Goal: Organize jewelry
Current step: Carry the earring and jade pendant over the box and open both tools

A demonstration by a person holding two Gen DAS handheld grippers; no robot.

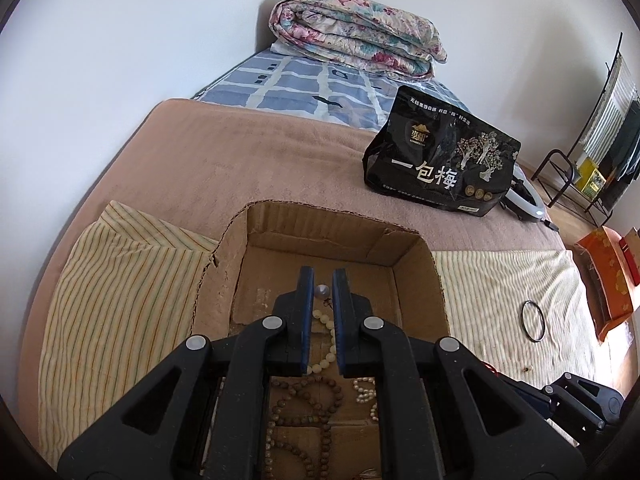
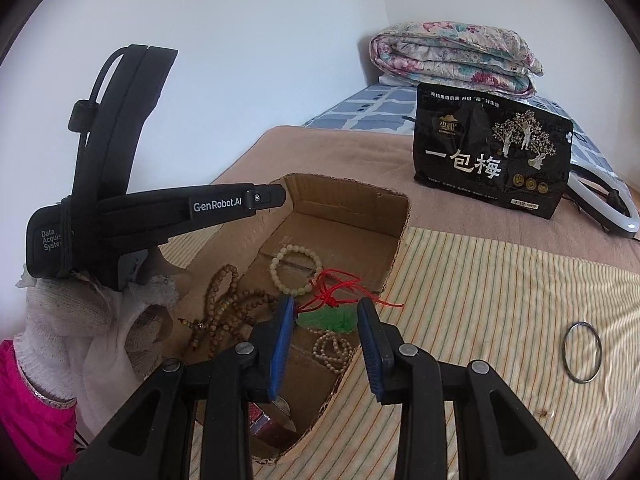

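Green pendant [image 2: 330,319] flat in cardboard box [image 2: 394,216], long axis crosswise, red cord [image 2: 340,286] trailing away

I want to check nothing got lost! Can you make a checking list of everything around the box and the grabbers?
Surface: striped cloth over brown blanket on a bed.
Job's things: cardboard box holds pale bead bracelet, brown bead strand, green pendant on red cord; dark ring lies outside on the cloth.
Clutter: black snack bag, folded floral quilt.
Grippers: left gripper open over the box; right gripper open.
Cables: nothing seen.
Surroundings: white walls.
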